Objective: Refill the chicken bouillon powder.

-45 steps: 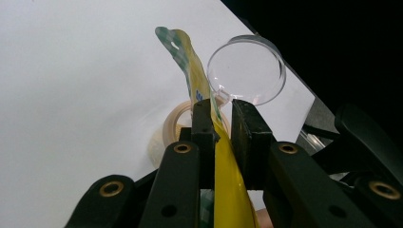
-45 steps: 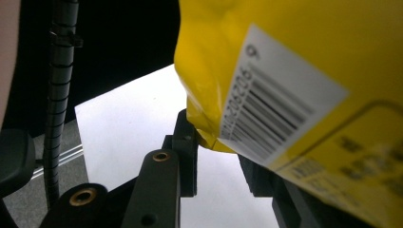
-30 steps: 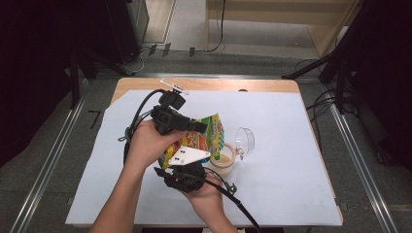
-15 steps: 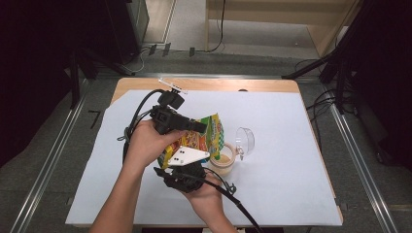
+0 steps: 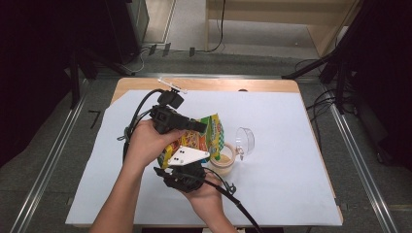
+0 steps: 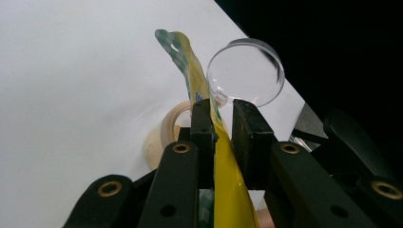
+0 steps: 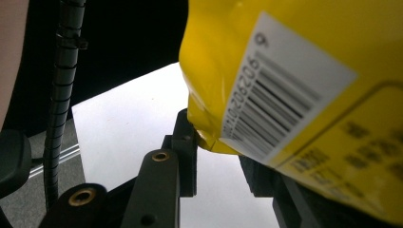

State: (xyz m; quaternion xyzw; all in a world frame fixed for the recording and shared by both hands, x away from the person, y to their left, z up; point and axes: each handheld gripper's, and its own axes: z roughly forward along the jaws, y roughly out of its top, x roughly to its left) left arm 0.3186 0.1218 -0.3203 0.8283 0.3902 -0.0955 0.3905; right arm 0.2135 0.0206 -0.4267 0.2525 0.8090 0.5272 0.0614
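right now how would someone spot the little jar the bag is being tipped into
On the white sheet covering the table, look just right of the yellow snack bag held in both grippers. The small round clear jar holds beige powder, and its clear hinged lid stands open.

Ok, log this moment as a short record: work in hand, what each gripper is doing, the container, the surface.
work: pouring from a yellow snack bag into a small jar
left gripper: shut on the bag's upper edge
right gripper: shut on the bag's bottom corner, beside the barcode
bag: tilted, its mouth over the jar
jar: open, pale contents inside, clear hinged lid standing up
surface: white sheet over a wooden table
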